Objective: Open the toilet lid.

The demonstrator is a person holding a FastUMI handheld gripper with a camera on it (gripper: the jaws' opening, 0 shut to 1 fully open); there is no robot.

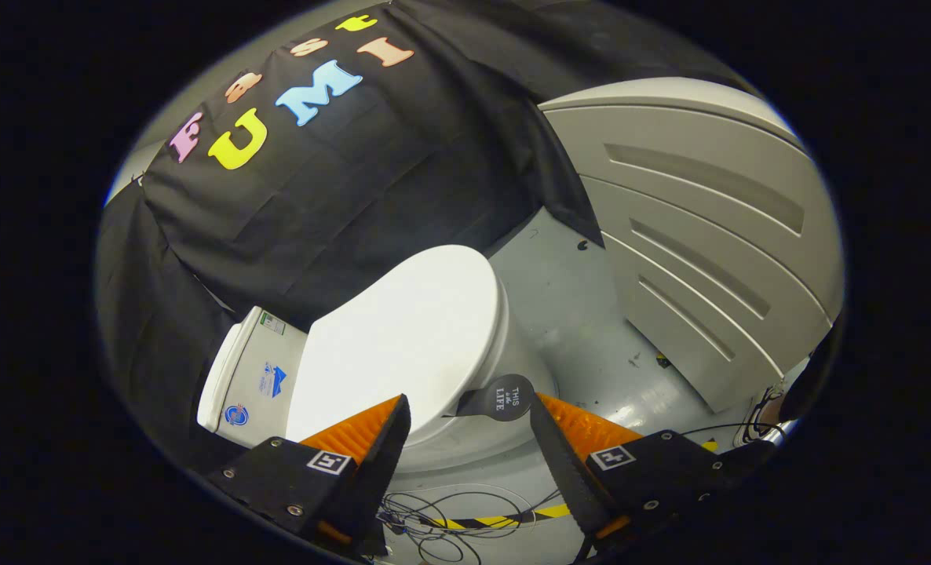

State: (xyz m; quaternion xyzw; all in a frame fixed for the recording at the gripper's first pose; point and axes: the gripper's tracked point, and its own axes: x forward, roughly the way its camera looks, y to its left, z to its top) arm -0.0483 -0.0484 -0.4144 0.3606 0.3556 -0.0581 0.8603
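Observation:
A white toilet stands on the grey floor with its lid (403, 337) lying down flat over the bowl. A small dark round tab (505, 397) sticks out from the lid's front edge, just ahead of my fingers and closer to the right one. My gripper (469, 420) is open, its fingers wide apart above the lid's front rim, with nothing between them. The white cistern (250, 377) sits behind the lid against the black cloth wall.
A large white ribbed panel (693, 243) leans beyond the right finger. Thin black cables (434, 522) and a yellow-black striped tape (505, 518) lie on the grey floor (583, 329) below the fingers. A shoe (764, 412) shows at the far right.

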